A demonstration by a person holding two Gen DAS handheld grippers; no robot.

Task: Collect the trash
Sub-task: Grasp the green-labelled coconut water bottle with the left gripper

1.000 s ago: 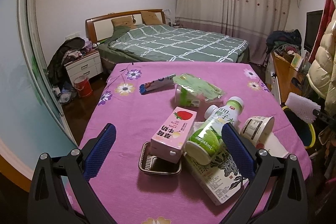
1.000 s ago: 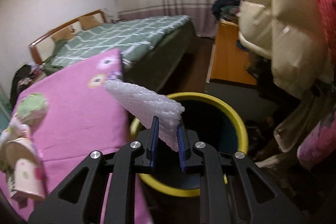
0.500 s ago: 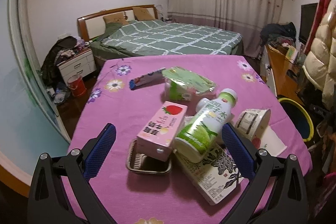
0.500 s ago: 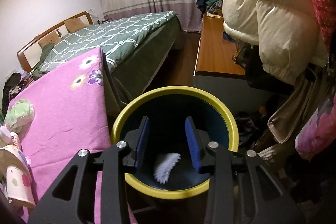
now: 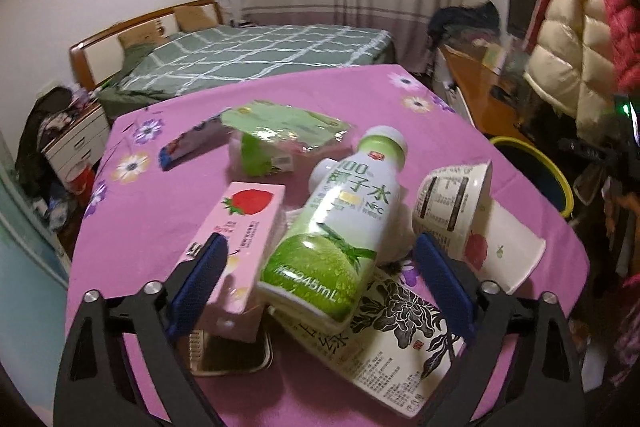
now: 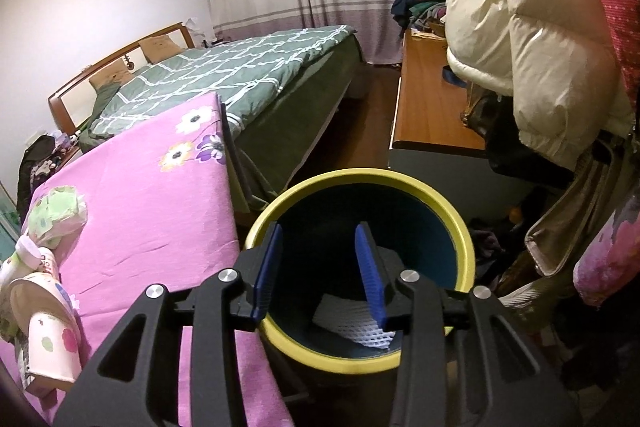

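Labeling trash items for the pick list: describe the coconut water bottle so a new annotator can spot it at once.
On the pink flowered tablecloth, find the pile of packaging nearest the camera. The coconut water bottle lies on its side there, between the pink strawberry milk carton and the overturned yogurt cup. It alone has a white cap and green-and-white label.

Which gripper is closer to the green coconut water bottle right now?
Left. The left gripper has its open jaws on either side of the coconut water bottle on the table. The right gripper is off the table's side, open over the yellow-rimmed bin.
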